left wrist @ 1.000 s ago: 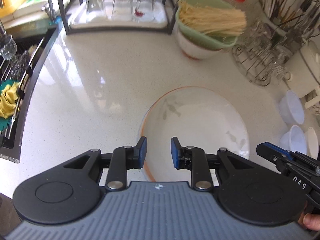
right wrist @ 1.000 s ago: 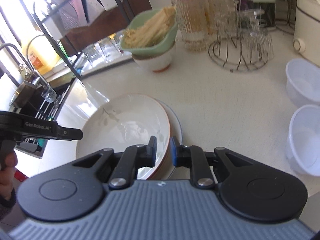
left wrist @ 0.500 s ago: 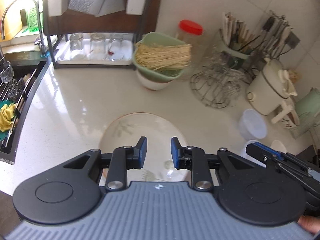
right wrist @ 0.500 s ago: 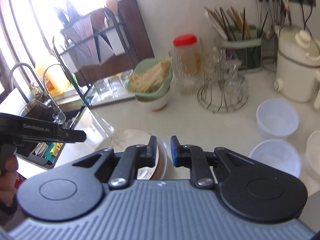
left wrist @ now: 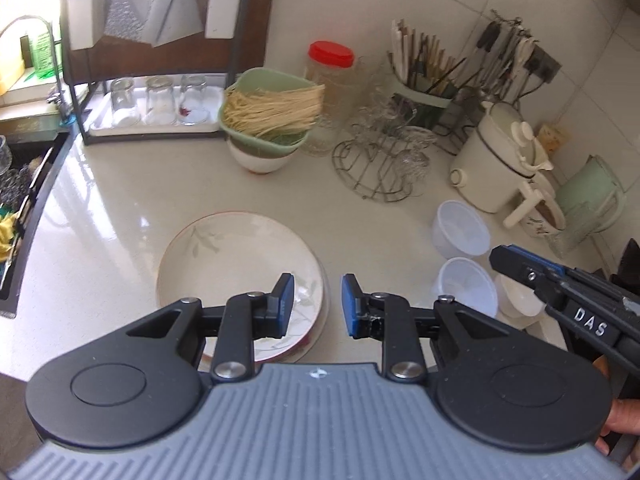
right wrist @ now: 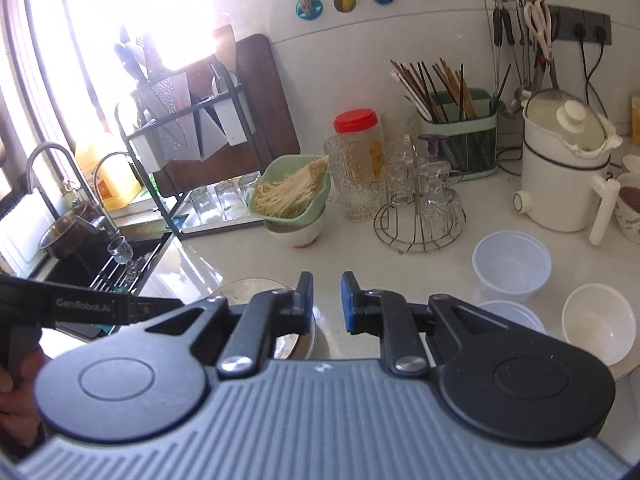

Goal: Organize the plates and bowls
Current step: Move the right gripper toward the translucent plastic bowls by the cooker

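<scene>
On the counter (left wrist: 120,208), stacked plates (left wrist: 236,256) lie below the narrow, empty left gripper (left wrist: 316,304).

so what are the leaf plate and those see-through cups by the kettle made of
The leaf plate looks like glazed ceramic: glossy, opaque cream, printed leaves, thin red rim. The see-through cups look like thin frosted plastic: milky, translucent walls, though that is less sure.
</scene>
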`<state>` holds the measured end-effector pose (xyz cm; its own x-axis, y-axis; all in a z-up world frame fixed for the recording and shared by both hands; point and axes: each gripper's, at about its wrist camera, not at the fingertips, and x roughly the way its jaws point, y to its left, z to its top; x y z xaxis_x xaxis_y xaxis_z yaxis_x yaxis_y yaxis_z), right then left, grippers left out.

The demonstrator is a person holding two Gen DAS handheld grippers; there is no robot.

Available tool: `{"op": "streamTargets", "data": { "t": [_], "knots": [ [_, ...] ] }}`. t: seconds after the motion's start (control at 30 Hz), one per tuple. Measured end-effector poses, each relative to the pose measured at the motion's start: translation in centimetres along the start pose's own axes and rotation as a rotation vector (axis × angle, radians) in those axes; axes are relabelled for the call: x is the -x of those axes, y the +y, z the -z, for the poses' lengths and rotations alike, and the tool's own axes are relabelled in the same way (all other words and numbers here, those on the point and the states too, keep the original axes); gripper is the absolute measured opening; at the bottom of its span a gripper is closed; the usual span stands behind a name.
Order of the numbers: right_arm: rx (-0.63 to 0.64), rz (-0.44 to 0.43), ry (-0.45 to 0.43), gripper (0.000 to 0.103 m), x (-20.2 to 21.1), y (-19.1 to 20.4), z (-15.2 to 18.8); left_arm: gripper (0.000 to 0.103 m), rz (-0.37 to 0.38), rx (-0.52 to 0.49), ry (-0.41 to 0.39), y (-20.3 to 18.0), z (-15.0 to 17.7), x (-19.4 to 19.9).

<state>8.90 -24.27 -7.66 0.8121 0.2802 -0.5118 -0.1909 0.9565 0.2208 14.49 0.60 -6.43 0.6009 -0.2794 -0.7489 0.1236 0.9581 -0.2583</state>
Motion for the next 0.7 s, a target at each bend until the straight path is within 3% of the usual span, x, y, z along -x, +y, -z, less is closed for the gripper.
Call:
{"op": "streamTargets", "data": {
  "t": [0.27, 0.7],
  "knots": [
    [-0.039, 0.093, 0.013, 0.018, 0.4, 0.8, 0.4, 0.029, 0.095, -0.036, 0.034, 0.6, -1.2, -1.9],
    [-0.121, 0.312, 0.026, 0.018, -0.2, -0.8, 2.5, 0.029, 0.180, -0.224, 0.086, -2.6, -2.4, -7.8]
  ]
}}
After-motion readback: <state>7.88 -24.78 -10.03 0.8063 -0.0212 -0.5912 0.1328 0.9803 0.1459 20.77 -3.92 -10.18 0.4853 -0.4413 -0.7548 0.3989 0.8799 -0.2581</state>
